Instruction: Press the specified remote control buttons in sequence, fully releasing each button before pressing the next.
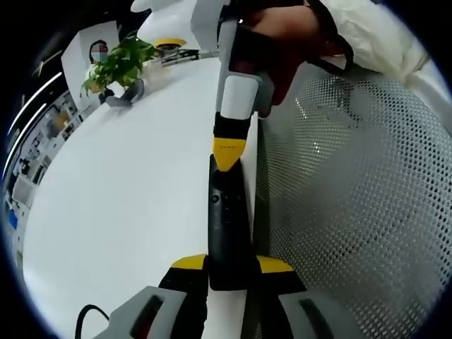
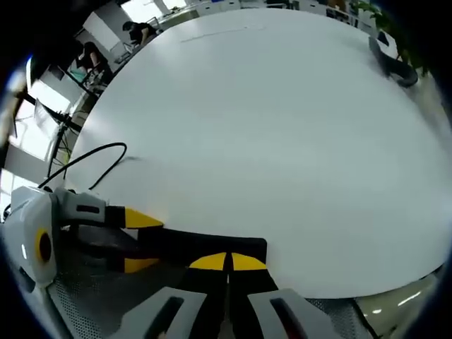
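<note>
the left hand-held gripper clenched the slim black plastic remote; the right hand-held gripper, jaws together, pressed its far end. a skewed press risked sliding off the button.

Left gripper: jaws closed on near end of black remote control, yellow tips flanking it. Seen in right gripper view at left, jaws clamping remote from both sides.

Right gripper: yellow tips together, pressed on top face of remote. In left gripper view, single yellow point contacts remote's far end. Person's hand grips its handle.
</note>
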A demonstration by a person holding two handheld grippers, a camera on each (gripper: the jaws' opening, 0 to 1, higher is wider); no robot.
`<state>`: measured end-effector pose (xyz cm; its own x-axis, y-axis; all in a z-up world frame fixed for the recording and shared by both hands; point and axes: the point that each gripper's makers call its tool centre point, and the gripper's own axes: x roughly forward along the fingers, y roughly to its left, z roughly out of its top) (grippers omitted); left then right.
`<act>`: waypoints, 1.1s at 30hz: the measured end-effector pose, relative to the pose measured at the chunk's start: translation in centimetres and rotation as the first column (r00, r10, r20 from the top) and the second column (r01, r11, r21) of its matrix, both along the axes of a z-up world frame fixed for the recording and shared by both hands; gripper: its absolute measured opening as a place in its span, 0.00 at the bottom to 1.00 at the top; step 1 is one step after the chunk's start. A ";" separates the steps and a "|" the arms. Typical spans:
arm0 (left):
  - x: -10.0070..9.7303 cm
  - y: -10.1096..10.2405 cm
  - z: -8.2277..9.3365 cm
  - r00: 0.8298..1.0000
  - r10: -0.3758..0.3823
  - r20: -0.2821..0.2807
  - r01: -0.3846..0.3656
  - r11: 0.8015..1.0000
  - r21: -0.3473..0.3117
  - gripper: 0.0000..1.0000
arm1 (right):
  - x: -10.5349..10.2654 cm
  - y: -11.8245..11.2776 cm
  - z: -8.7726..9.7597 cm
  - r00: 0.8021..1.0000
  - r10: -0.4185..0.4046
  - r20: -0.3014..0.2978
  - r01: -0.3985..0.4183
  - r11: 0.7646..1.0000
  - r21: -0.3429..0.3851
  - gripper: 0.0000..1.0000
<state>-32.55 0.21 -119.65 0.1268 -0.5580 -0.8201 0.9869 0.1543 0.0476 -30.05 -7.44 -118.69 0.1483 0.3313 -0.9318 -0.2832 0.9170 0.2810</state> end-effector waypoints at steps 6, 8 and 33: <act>0.0 0.0 0.0 1.000 -0.015 0.025 0.015 1.000 -0.021 0.25 | -0.2 0.2 0.2 0.998 0.057 0.008 -0.057 0.998 -0.003 0.00; 0.0 -0.1 0.0 0.999 -0.022 0.029 0.023 1.000 -0.019 0.25 | -0.1 0.4 0.4 0.997 0.073 0.032 -0.073 0.997 0.002 0.00; 0.0 -0.2 0.2 0.997 -0.048 0.061 0.050 0.999 -0.022 0.25 | 0.5 2.0 -0.1 0.985 0.174 0.014 -0.173 0.984 -0.044 0.00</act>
